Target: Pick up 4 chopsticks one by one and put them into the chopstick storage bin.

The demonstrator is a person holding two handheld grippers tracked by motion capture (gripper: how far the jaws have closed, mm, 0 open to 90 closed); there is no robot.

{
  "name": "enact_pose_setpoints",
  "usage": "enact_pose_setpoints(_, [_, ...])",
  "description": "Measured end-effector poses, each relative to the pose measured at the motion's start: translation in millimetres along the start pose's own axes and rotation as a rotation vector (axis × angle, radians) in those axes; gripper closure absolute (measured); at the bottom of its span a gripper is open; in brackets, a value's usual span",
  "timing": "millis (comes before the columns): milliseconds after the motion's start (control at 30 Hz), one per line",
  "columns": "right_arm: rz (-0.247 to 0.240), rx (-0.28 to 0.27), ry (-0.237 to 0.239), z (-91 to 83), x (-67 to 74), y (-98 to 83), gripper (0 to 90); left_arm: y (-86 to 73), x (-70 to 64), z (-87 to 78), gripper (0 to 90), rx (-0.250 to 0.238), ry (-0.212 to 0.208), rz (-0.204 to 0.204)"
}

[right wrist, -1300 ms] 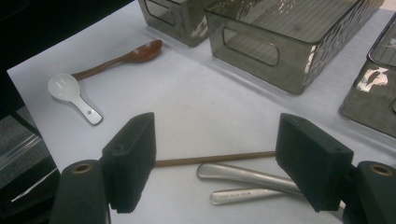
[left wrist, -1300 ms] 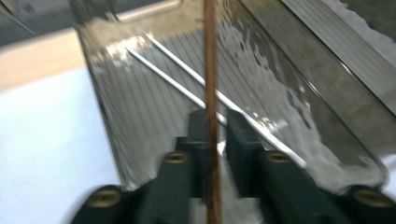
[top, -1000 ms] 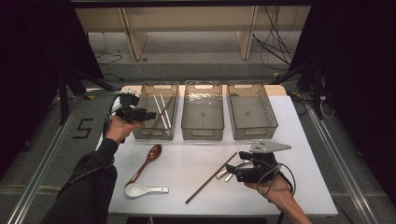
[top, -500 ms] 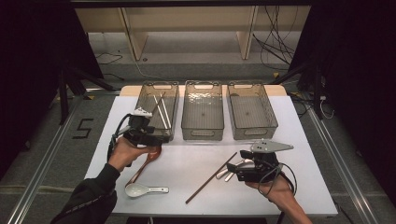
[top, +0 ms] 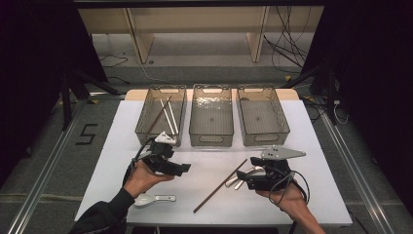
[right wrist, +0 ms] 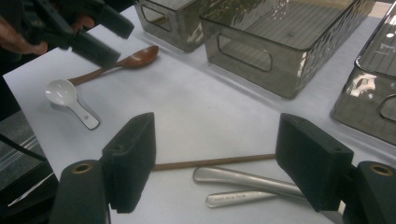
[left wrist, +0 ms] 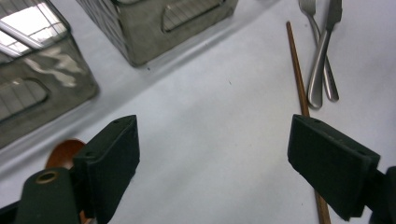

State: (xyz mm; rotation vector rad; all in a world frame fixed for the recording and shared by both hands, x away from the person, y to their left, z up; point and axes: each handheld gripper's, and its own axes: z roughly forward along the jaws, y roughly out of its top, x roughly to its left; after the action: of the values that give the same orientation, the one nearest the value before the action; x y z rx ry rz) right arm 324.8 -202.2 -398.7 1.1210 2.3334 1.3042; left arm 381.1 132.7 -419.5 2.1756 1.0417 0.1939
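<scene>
One wooden spoon (left wrist: 63, 151) just beside the released, empty left gripper (left wrist: 212, 175).

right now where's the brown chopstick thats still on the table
In the high view the brown chopstick lies slantwise on the white table, right of centre, between the two grippers, its upper end beside the metal cutlery at the right gripper.

We see three grey bins (top: 211, 138) in a row on the white table (top: 321, 185); the left bin (top: 146, 129) holds chopsticks (top: 167, 114).
</scene>
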Motion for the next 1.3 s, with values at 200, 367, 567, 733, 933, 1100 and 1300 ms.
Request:
enact_pose_setpoints(200, [-0.006, 0.002, 0.003, -0.4, 0.8, -0.2, 29.8, -4.4, -5.4, 4.0, 15.6, 0.018, -0.005, 0.007])
enact_pose_setpoints(367, [-0.003, 0.002, 0.0, -0.5, 0.2, -0.3, 29.8, -5.7, -12.6, 5.6, 15.6, 0.031, -0.019, 0.025])
enact_pose_setpoints(567, [-0.007, 0.009, 0.0, 0.5, 1.2, -0.4, 29.8, -7.9, -23.1, 9.8, 15.6, 0.054, -0.026, 0.054])
enact_pose_setpoints(733, [-0.004, 0.009, 0.001, 0.8, 0.3, -0.7, 29.8, -8.9, -31.7, 13.7, 15.6, 0.078, -0.031, 0.075])
enact_pose_setpoints(933, [-0.005, 0.01, 0.001, 0.9, 0.2, -0.8, 29.8, -10.3, -43.7, 19.6, 15.6, 0.104, -0.031, 0.106])
enact_pose_setpoints(1100, [-0.005, 0.013, 0.002, 1.3, -0.3, -1.2, 29.8, -12.2, -50.5, 25.5, 15.6, 0.125, -0.024, 0.126])
enact_pose_setpoints(1300, [-0.004, 0.015, 0.0, 1.6, -0.1, -0.9, 29.8, -13.4, -60.0, 32.5, 15.7, 0.14, -0.034, 0.147])
